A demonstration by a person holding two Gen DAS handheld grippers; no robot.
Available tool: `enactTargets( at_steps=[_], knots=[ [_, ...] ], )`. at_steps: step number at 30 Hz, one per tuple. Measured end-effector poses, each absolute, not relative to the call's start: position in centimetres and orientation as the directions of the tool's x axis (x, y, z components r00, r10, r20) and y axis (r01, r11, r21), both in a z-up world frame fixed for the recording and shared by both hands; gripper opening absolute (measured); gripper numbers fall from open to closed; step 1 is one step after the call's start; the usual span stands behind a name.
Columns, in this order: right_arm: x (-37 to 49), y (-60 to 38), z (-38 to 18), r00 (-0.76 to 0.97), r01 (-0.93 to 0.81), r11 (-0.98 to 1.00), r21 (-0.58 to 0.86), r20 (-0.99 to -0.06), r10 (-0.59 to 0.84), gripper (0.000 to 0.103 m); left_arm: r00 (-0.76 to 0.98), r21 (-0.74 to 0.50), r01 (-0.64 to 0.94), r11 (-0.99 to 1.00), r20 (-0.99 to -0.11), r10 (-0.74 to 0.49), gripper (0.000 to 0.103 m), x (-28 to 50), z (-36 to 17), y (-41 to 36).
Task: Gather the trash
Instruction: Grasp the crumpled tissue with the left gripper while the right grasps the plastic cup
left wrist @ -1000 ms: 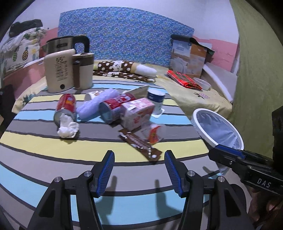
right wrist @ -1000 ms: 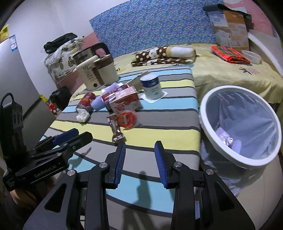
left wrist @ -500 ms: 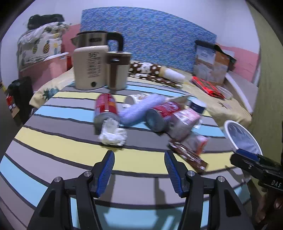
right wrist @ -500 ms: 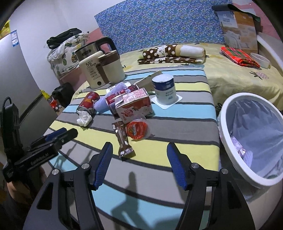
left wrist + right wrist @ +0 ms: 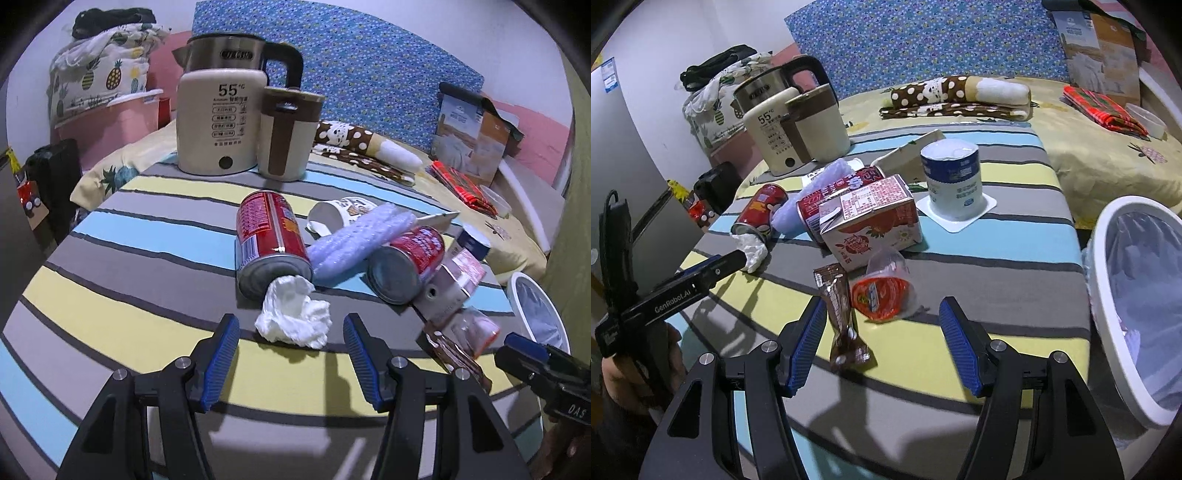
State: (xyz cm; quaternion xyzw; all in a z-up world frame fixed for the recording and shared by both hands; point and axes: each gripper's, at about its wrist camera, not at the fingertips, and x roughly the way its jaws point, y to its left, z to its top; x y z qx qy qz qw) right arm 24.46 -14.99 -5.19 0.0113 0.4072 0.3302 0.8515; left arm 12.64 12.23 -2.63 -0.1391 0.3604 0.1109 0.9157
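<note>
Left gripper [image 5: 290, 363] is hovering wide and empty, crumpled white tissue wad [image 5: 293, 315] lying just ahead between its tips. Right gripper [image 5: 882, 345], jaws just opened wide, is nearing brown snack wrapper [image 5: 842, 314], its long axis pointing along the fingers; white-rimmed lined trash bin [image 5: 1108, 295] is standing right.

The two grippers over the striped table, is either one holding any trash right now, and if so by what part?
Nothing is held. The left gripper stands open just short of the crumpled tissue; the right gripper stands open, a brown wrapper lying untouched between its fingers.

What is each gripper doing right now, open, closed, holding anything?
Left gripper: open, empty, crumpled white tissue just ahead.
Right gripper: open, empty, jaws just opened wider.
</note>
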Motion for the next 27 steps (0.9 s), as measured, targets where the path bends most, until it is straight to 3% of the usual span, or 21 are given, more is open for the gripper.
enactTargets(
  at_steps=[6,8,10,11,15,20,27],
  knots=[
    [25.1,-14.4,-5.8,0.436,-0.547,0.788,0.283,-0.707,0.557,0.065,0.695,-0.194,-0.314,0.929,-0.714,0.086,0.058,14.0,-3.4,13.0],
    [25.2,-14.4,-6.0,0.429,-0.547,0.786,0.286,-0.711,0.558,0.058,0.683,-0.196,-0.317,0.928,-0.726,0.08,0.058,14.3,-3.6,13.1],
    [25.3,-14.3,-6.1,0.424,-0.548,0.786,0.287,-0.714,0.557,0.048,0.684,-0.203,-0.31,0.929,-0.726,0.07,0.051,14.3,-3.7,13.0],
    [25.2,-14.4,-6.1,0.424,-0.547,0.785,0.289,-0.713,0.558,0.048,0.682,-0.199,-0.311,0.929,-0.728,0.073,0.043,14.3,-3.7,13.0],
    [25.1,-15.0,-5.8,0.431,-0.54,0.786,0.3,-0.703,0.565,0.048,0.685,-0.19,-0.315,0.93,-0.724,0.084,0.031,14.1,-3.6,12.9],
    [24.7,-16.0,-5.6,0.442,-0.53,0.788,0.314,-0.691,0.572,0.048,0.7,-0.178,-0.292,0.94,-0.71,0.084,0.022,13.0,-3.3,11.9],
    [23.9,-17.2,-5.2,0.453,-0.519,0.79,0.326,-0.679,0.578,0.048,0.72,-0.168,-0.245,0.955,-0.691,0.063,0.019,11.2,-2.7,9.7]
  ],
)
